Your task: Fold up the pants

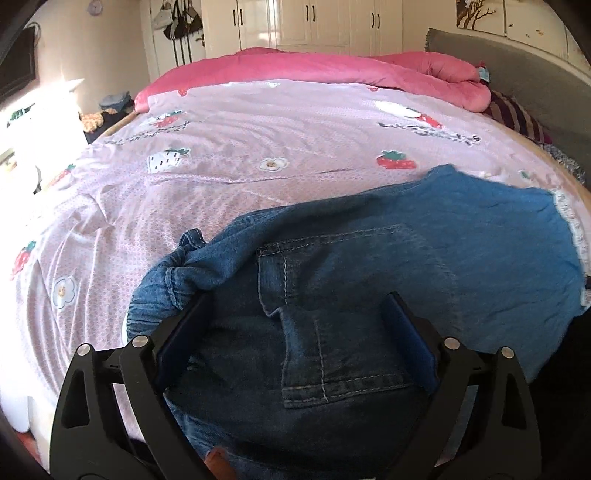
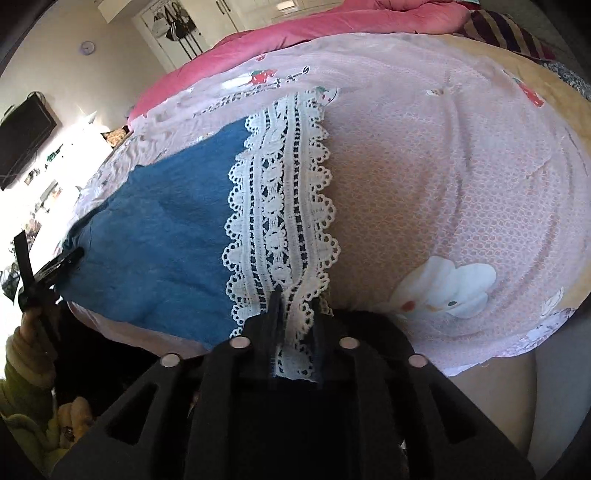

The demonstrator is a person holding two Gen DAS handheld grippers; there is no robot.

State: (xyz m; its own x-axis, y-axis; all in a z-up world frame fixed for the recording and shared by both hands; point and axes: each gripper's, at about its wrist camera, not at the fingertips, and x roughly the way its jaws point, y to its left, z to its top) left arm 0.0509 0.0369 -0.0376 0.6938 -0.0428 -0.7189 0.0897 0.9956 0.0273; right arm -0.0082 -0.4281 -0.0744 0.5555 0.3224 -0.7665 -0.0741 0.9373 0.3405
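Note:
Blue denim pants (image 1: 388,251) lie flat on the bed, with the bunched waistband at the left and a stitched back pocket (image 1: 332,314) facing up. My left gripper (image 1: 299,295) hovers over that pocket, wide open, with nothing pinched. The leg (image 2: 159,240) ends in a white lace hem (image 2: 280,184). My right gripper (image 2: 295,299) is at the near end of that hem. Its jaws stand a narrow gap apart and the lace lies slack between the fingers (image 2: 275,310), not pressed. The left gripper (image 2: 48,269) shows at the far left of the right wrist view, in a person's hand (image 2: 29,325).
A pink strawberry-print sheet (image 1: 221,177) covers the bed. A rolled pink quilt (image 1: 295,66) lies along the far side, and a striped pillow (image 1: 513,114) rests against the grey headboard (image 1: 517,66). White wardrobes (image 1: 314,22) stand behind. A wall television (image 2: 22,136) hangs at the left.

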